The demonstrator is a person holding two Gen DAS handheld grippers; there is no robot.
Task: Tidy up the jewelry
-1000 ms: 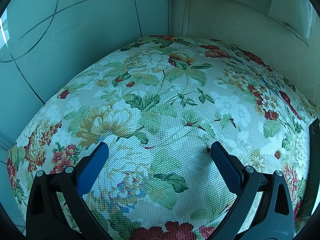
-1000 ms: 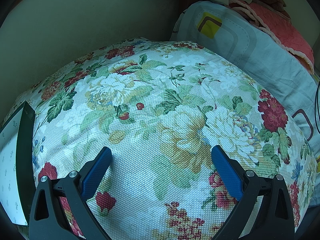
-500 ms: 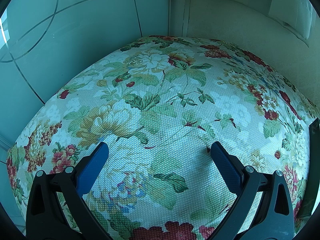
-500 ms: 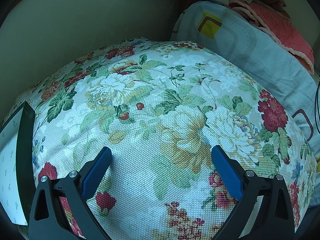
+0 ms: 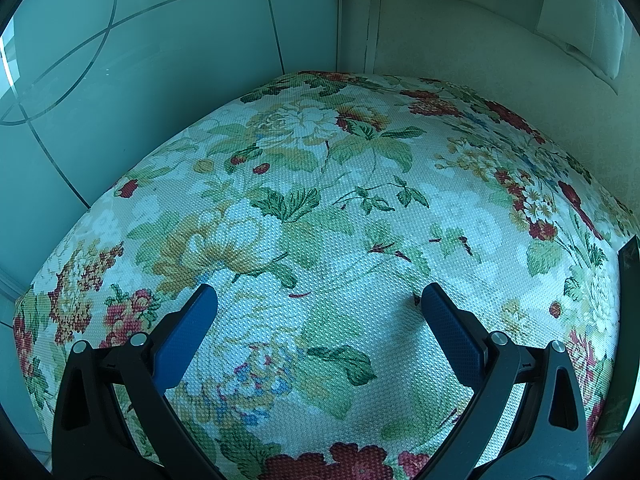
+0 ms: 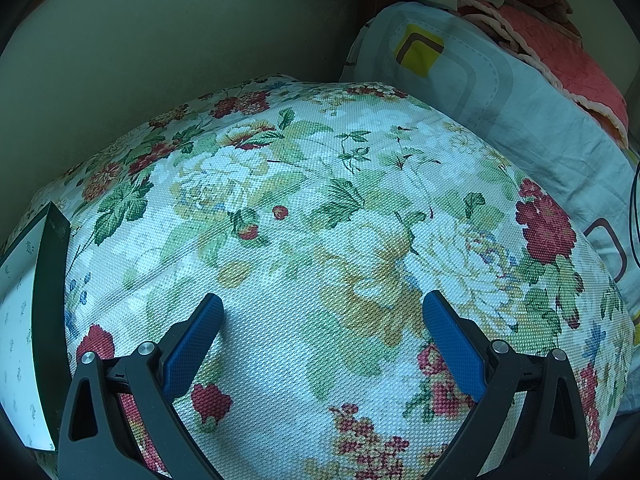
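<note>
Both the left hand-held gripper (image 5: 318, 300) and the right hand-held gripper (image 6: 322, 308) hover with blue fingers spread wide and empty over the flowered cloth (image 5: 320, 208), while a dark-edged white box (image 6: 24, 320) is cut off at the left edge of the right view, and no jewelry can be made out.

One floral cloth (image 5: 328, 216) covers the whole surface in both views. Two grippers show — the left gripper (image 5: 318, 300) and the right gripper (image 6: 322, 308) — each with two blue-padded fingers spread wide apart. One dark-edged white box (image 6: 28, 320) sits at the near left of the right wrist view. At the far right lie one pale blue pillow (image 6: 500, 96) and one pink quilt (image 6: 560, 40). No jewelry piece is countable.
</note>
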